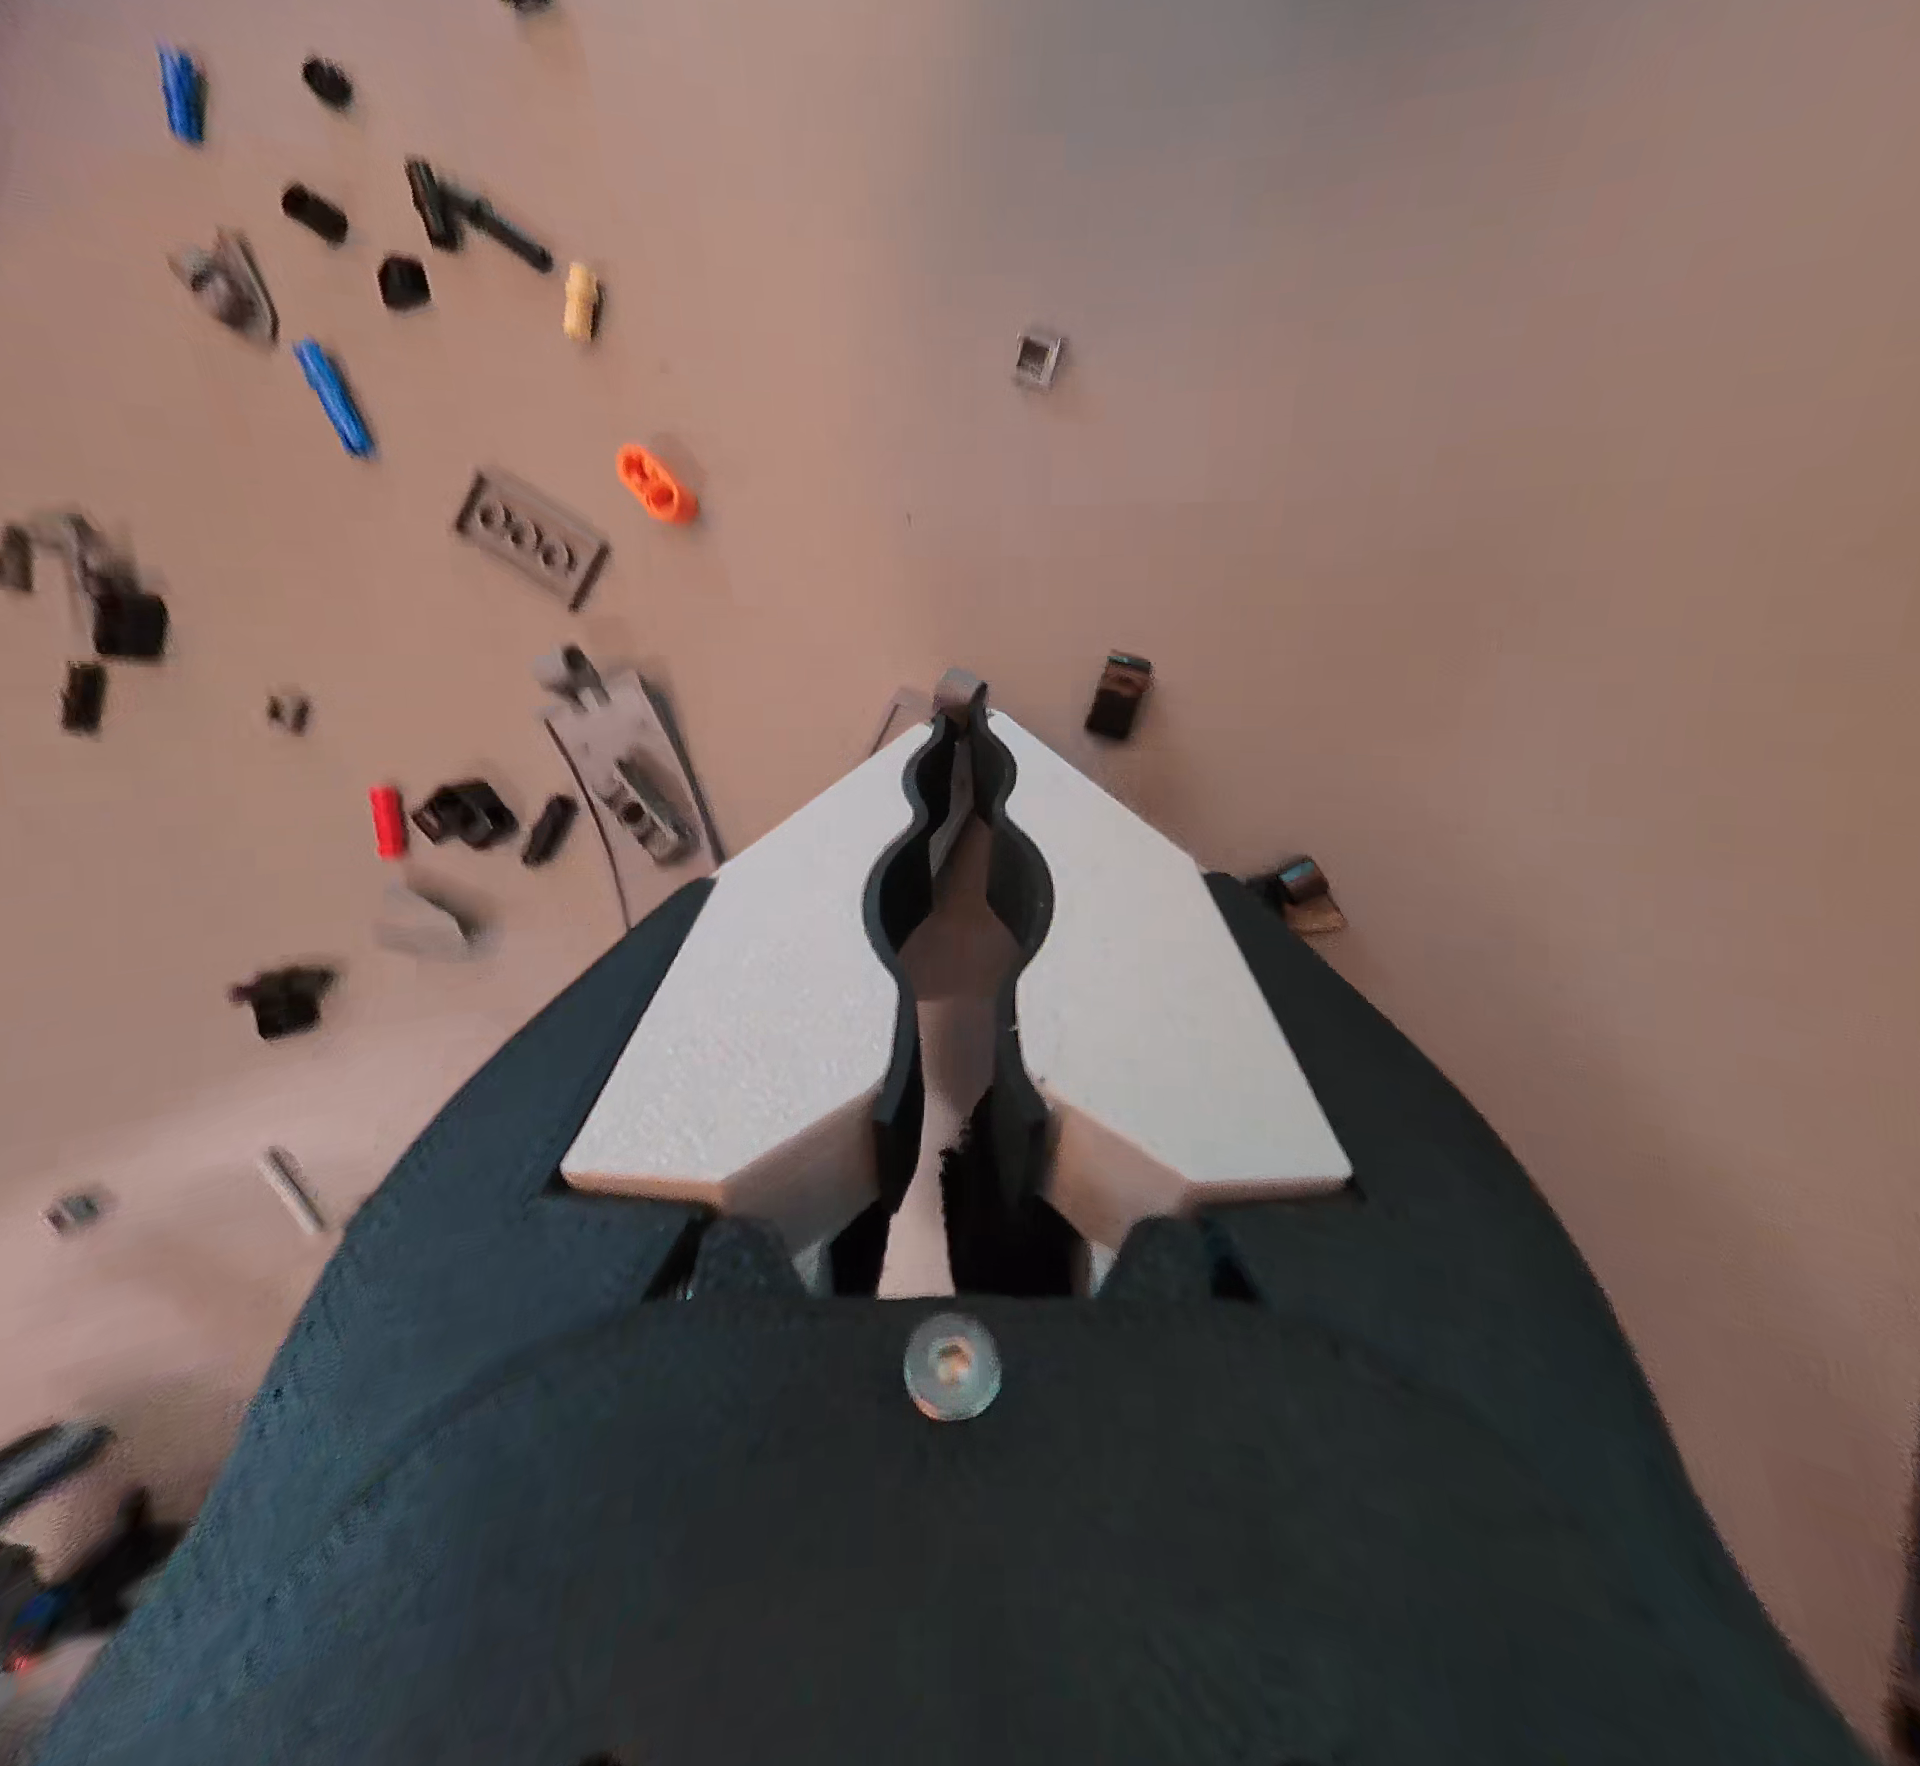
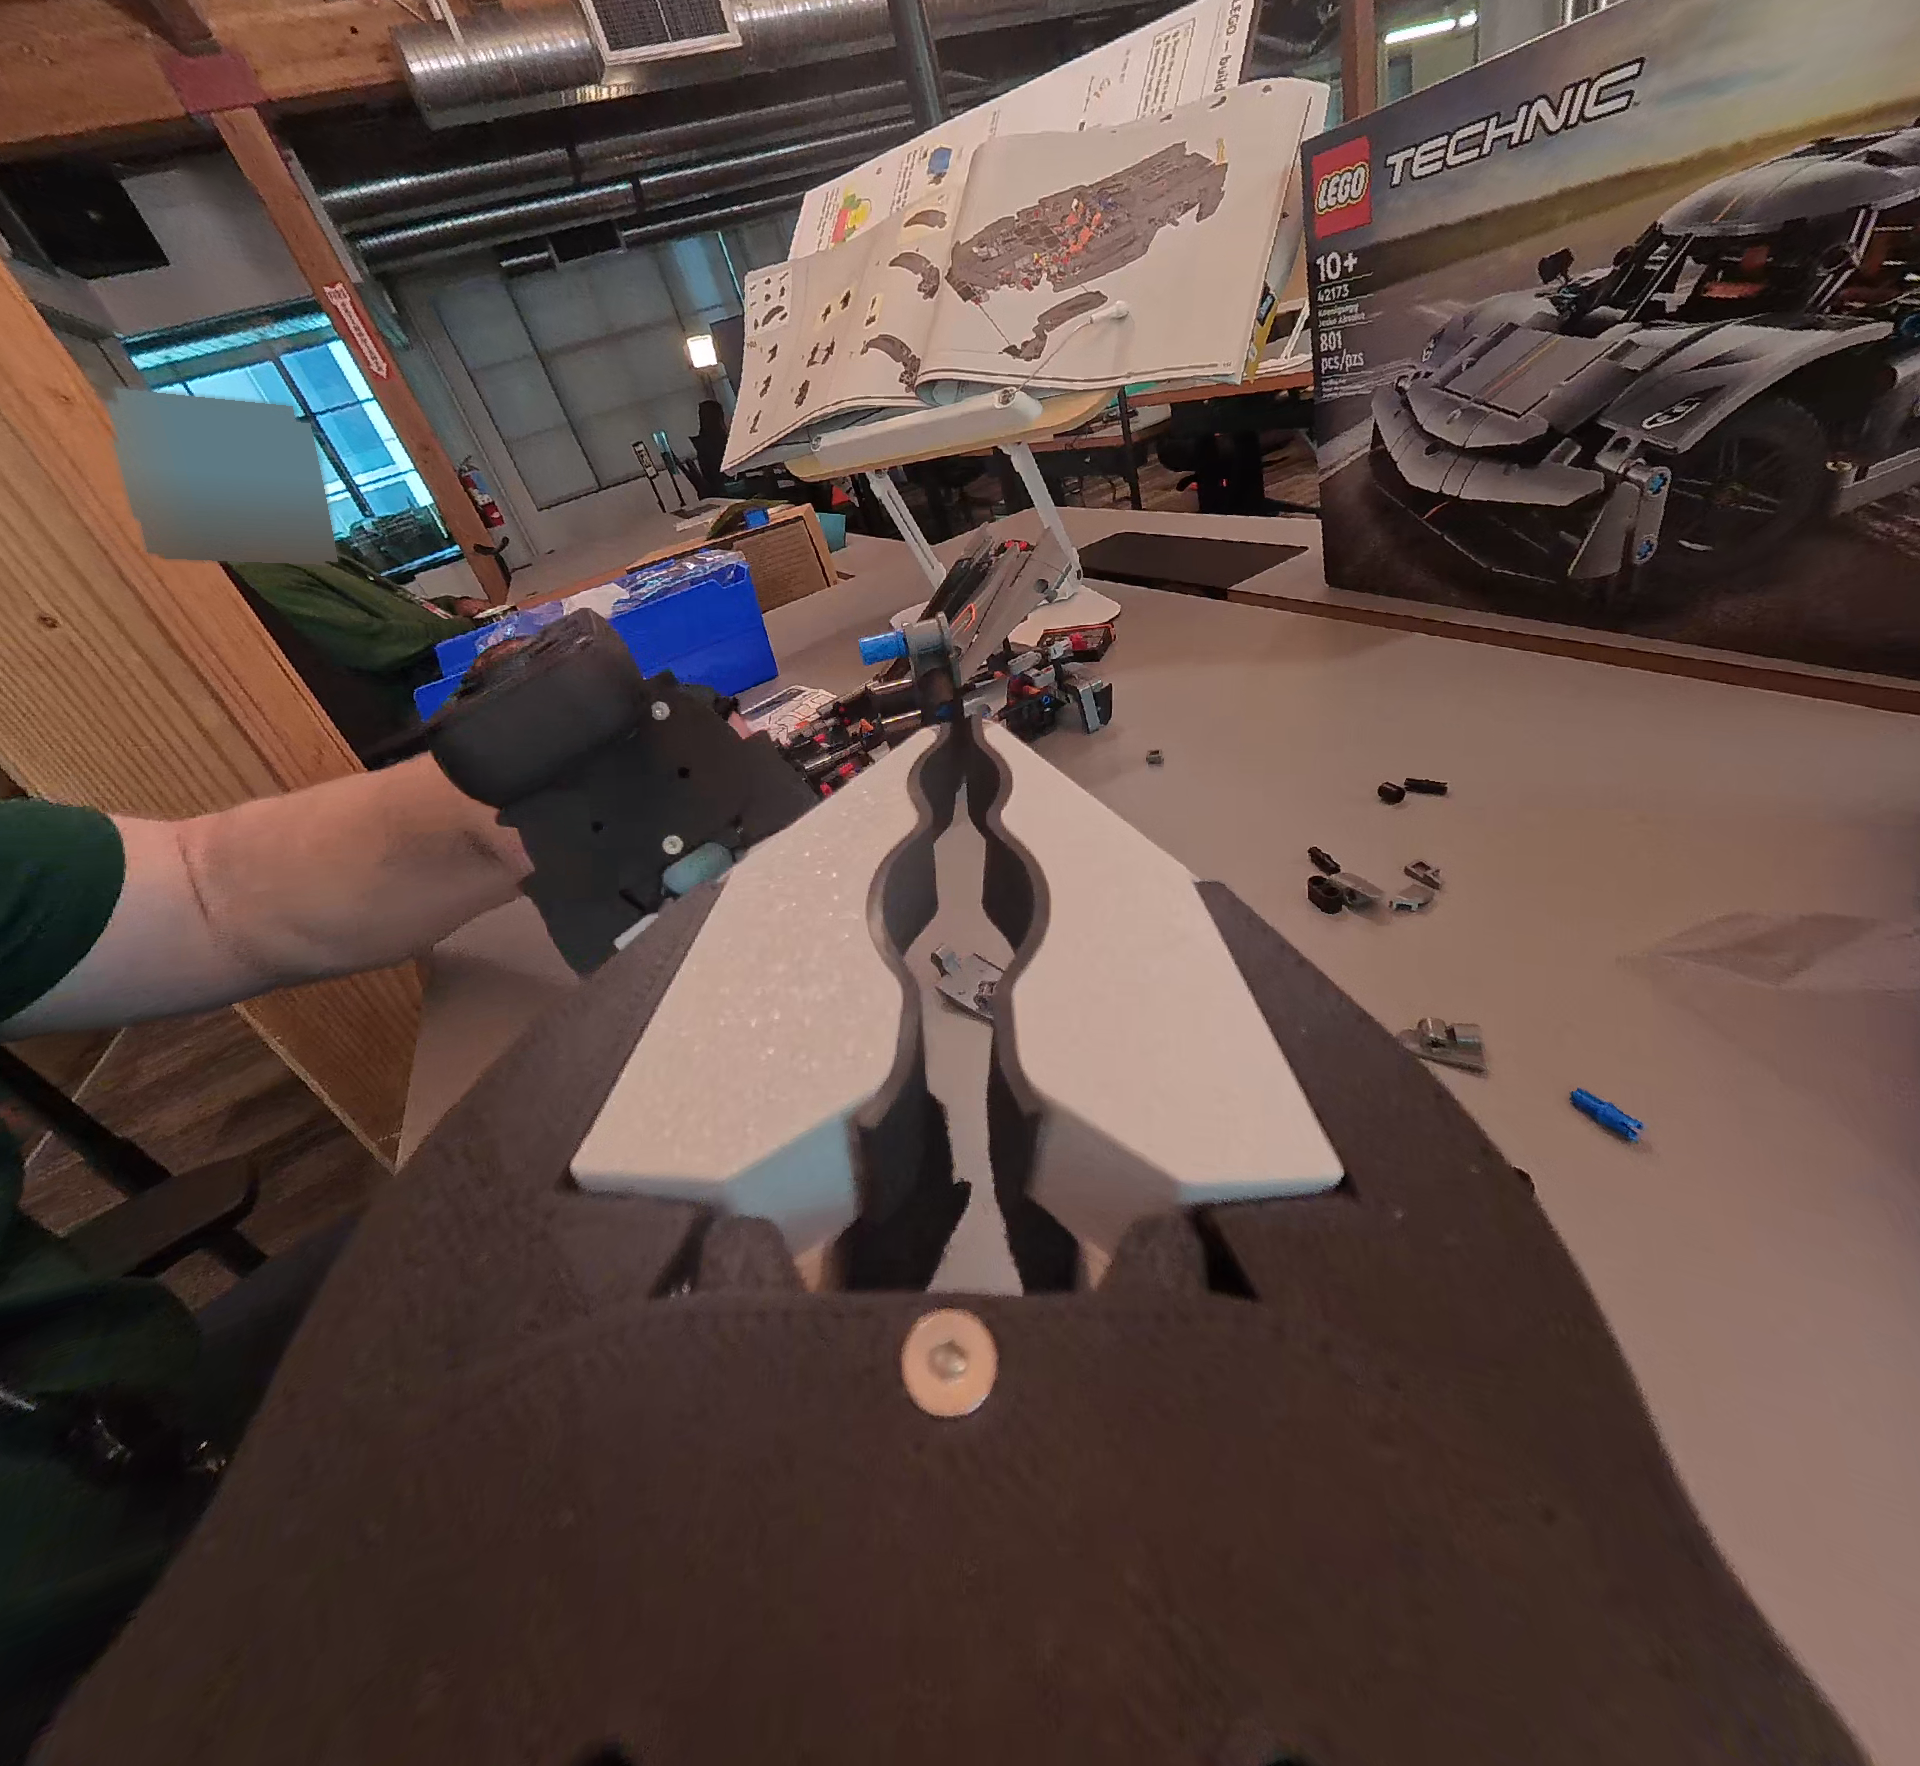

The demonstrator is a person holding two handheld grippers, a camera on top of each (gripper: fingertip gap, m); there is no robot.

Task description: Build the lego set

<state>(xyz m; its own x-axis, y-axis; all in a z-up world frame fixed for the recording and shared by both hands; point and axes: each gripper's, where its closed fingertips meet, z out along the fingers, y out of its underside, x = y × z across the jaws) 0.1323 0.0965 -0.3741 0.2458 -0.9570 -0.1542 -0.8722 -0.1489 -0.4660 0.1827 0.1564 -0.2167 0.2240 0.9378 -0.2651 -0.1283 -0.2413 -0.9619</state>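
Grippers closed on small parts over scattered bricks

Loose pieces were seen strewn on the table (image 1: 1351, 366) at left, among them an orange link (image 1: 656, 483). The left gripper (image 1: 964, 714) was clamped on a small grey piece (image 1: 958, 683). The right gripper (image 2: 951, 729) was clamped on a grey connector (image 2: 928, 648) carrying a blue pin (image 2: 881, 647). The partly built model (image 2: 966, 677) lay just behind it, and the set box (image 2: 1621, 345) stood at right.

A grey tabletop (image 2: 1351, 677) is strewn with loose pieces. A blue pin (image 2: 1605, 1116) and grey brackets (image 2: 1444, 1043) are seen toward its right side. A partly built model (image 2: 997, 677) is set near the far edge, beside a book stand (image 2: 1039, 563) and a boxed set (image 2: 1621, 345).

Elsewhere an orange link (image 1: 657, 483), a grey plate (image 1: 532, 539) and blue pins (image 1: 335, 397) are scattered well apart.
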